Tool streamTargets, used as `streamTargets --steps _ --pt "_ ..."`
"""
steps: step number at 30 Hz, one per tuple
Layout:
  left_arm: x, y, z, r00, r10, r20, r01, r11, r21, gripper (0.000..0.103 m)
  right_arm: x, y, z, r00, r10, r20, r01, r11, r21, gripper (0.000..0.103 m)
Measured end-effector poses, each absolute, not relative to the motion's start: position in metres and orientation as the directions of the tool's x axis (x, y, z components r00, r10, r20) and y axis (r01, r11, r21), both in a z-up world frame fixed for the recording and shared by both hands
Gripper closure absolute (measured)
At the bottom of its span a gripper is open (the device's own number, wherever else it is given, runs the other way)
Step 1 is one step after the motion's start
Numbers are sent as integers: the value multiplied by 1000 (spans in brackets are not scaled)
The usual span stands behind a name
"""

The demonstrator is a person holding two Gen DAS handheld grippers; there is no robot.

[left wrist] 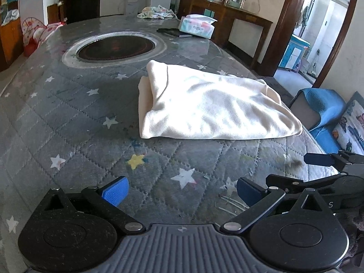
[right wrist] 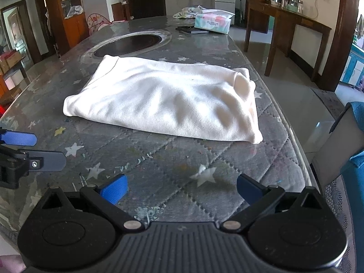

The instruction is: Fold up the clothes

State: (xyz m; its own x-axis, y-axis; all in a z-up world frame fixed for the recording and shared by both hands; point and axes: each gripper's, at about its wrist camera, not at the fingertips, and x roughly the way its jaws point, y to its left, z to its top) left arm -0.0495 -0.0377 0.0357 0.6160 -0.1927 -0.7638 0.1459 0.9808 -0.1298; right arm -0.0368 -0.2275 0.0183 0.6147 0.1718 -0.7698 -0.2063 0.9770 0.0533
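The cream-white folded fabric garment lies flat on the grey star-quilted table, near its right edge, just before the round dark inset hob. Both the left gripper and right gripper hover spread and empty over the near edge. At the far edge, 1 pastel tissue box shows white tissue at its top, and the crumpled cloth behind it is partly hidden.

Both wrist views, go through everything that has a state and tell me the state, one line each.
Cream-white fabric garment: folded into a compact bundle, lying flat on the table, touched by neither gripper.
Left gripper: open, nothing between its blue pads.
Right gripper: open, empty, short of the garment.
Pastel tissue box: a white tissue sticking out of the top.
Patterned crumpled cloth: unfolded heap at the table's far end.
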Motion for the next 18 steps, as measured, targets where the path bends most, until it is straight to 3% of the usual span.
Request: streamTargets --steps 18 --pt "-64 -50 38 626 -195 -755 175 979 -107 0 -51 -227 20 624 183 -760 -198 977 73 0"
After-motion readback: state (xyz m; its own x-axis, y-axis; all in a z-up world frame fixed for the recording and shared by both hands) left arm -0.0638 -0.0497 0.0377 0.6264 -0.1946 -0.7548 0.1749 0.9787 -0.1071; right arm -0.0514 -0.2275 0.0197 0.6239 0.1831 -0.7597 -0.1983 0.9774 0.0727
